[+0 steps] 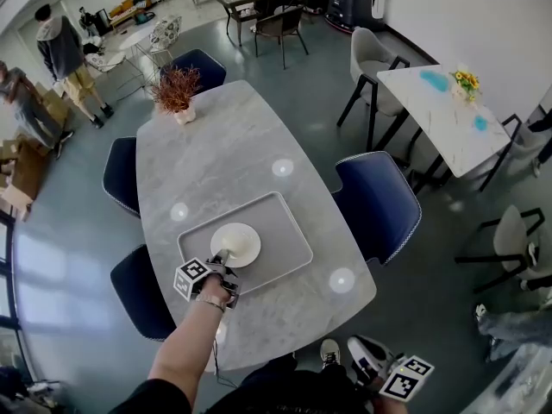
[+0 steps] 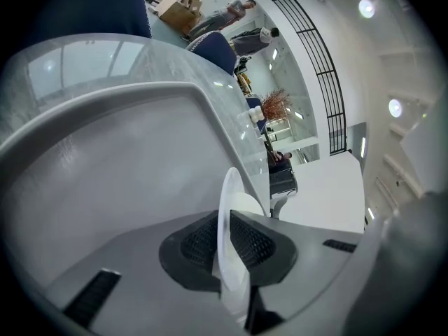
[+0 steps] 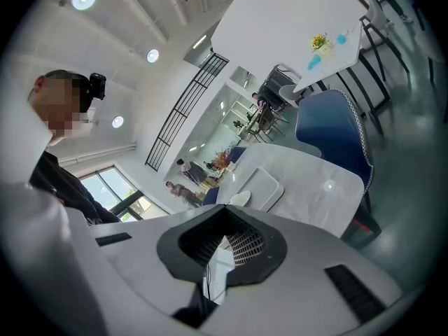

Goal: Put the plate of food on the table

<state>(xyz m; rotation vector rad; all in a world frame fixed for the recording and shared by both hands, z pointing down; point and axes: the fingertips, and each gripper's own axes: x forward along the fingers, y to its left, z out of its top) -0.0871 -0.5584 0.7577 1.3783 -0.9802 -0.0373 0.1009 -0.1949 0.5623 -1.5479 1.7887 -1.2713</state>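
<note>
A white round plate (image 1: 237,243) lies on a grey tray (image 1: 285,222) at the near end of the marble table (image 1: 233,153). I make out no food on it. My left gripper (image 1: 222,257) reaches in from the near side and is shut on the plate's near rim. In the left gripper view the plate (image 2: 231,215) stands edge-on between the dark pads of the left gripper (image 2: 227,243), over the tray (image 2: 105,152). My right gripper (image 1: 362,352) hangs low beside the table's near corner, shut and holding nothing. The right gripper (image 3: 225,219) faces the tray (image 3: 260,186).
A dried plant in a white pot (image 1: 177,89) stands at the table's far end. Blue chairs (image 1: 375,201) (image 1: 121,175) (image 1: 138,291) flank the table. A white table (image 1: 448,110) with grey chairs sits to the right. People (image 1: 60,46) stand far left.
</note>
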